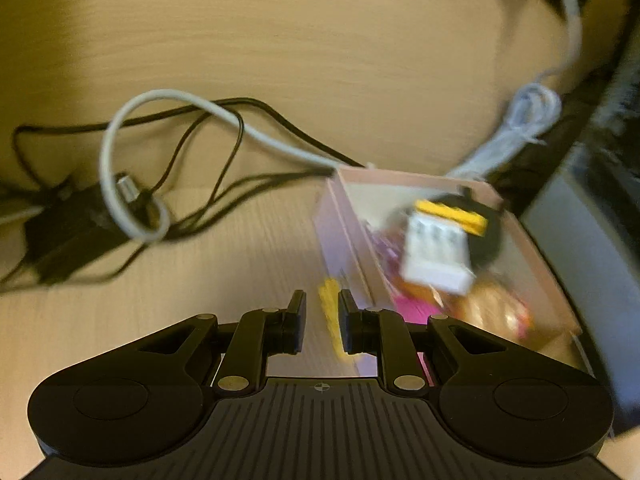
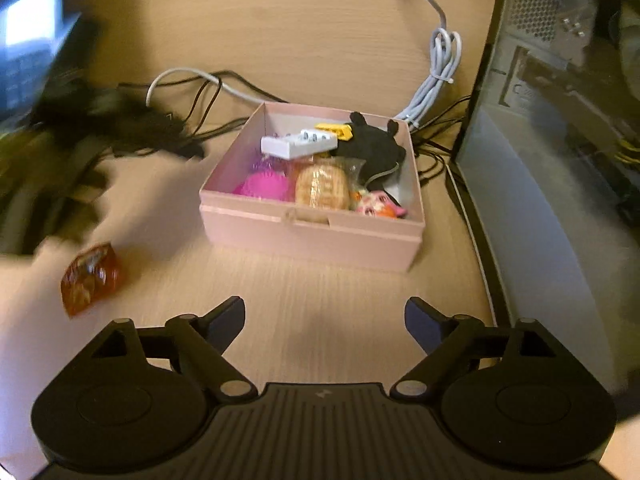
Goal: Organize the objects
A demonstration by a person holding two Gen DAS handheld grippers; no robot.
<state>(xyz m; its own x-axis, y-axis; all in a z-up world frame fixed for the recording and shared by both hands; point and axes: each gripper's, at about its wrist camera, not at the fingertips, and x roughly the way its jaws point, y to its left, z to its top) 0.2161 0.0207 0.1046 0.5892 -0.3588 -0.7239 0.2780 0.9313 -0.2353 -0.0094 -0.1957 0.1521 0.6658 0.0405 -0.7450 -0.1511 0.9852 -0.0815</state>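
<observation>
Right gripper (image 2: 324, 326) gapes empty before the pink box (image 2: 312, 236); left gripper (image 1: 322, 326) pinches a yellow piece (image 1: 331, 320) beside it. An orange packet (image 2: 91, 278) lies outside; a hurried drop could miss.

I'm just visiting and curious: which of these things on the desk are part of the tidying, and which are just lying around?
Part of the job:
- pink cardboard box, partly filled with small items
- thin yellow piece between the left gripper's fingers
- orange crinkly wrapped packet on the desk, outside the box
- right gripper, open and empty

Just lying about:
- tangled black cables
- bundled grey cable
- computer case
</observation>
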